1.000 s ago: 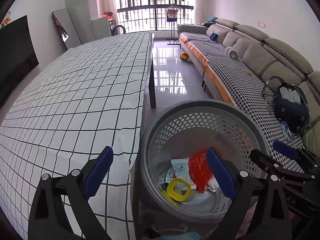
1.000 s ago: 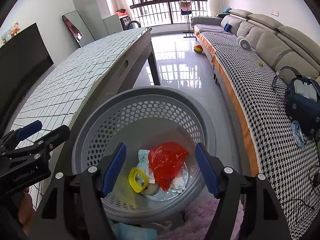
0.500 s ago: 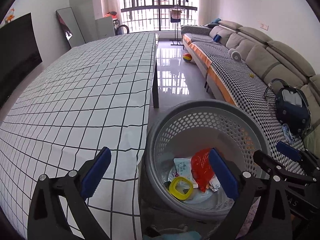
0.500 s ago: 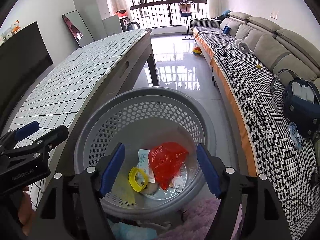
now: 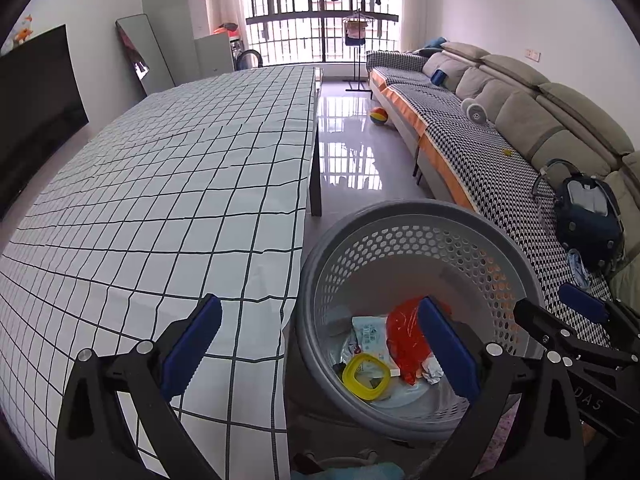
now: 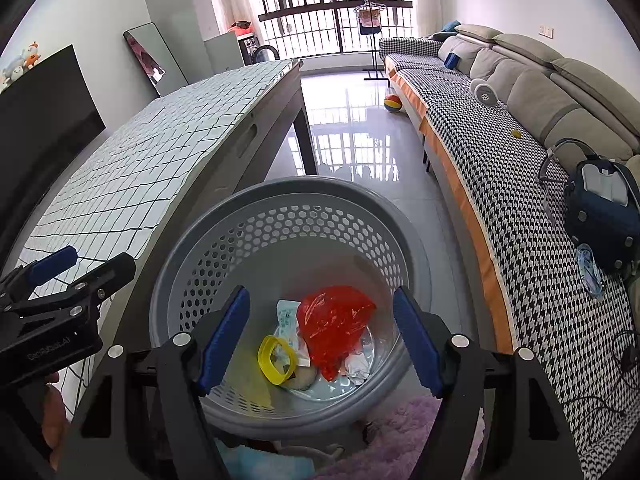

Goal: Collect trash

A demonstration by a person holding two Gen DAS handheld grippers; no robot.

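A grey perforated basket (image 6: 280, 200) stands on the floor beside the table; it also shows in the left wrist view (image 5: 420, 210). Inside lie a red plastic bag (image 6: 332, 324), a yellow ring (image 6: 276, 360), a white wrapper (image 6: 288, 316) and crumpled bits. My right gripper (image 6: 320, 328) is open and empty above the basket. My left gripper (image 5: 320, 340) is open and empty, over the table's edge and the basket's left rim. The red bag (image 5: 404, 336) and yellow ring (image 5: 366, 374) show there too.
A table with a white black-grid cloth (image 5: 180, 200) fills the left. A sofa with a houndstooth cover (image 6: 520, 184) runs along the right, with a dark blue bag (image 6: 600, 200) on it. A coloured ball (image 6: 393, 103) lies on the glossy floor. A purple rug (image 6: 384, 440) is underfoot.
Both grippers have drawn back and risen slightly, so the basket sits a little lower and farther in both views. Both stay open; the trash in the basket has not moved.
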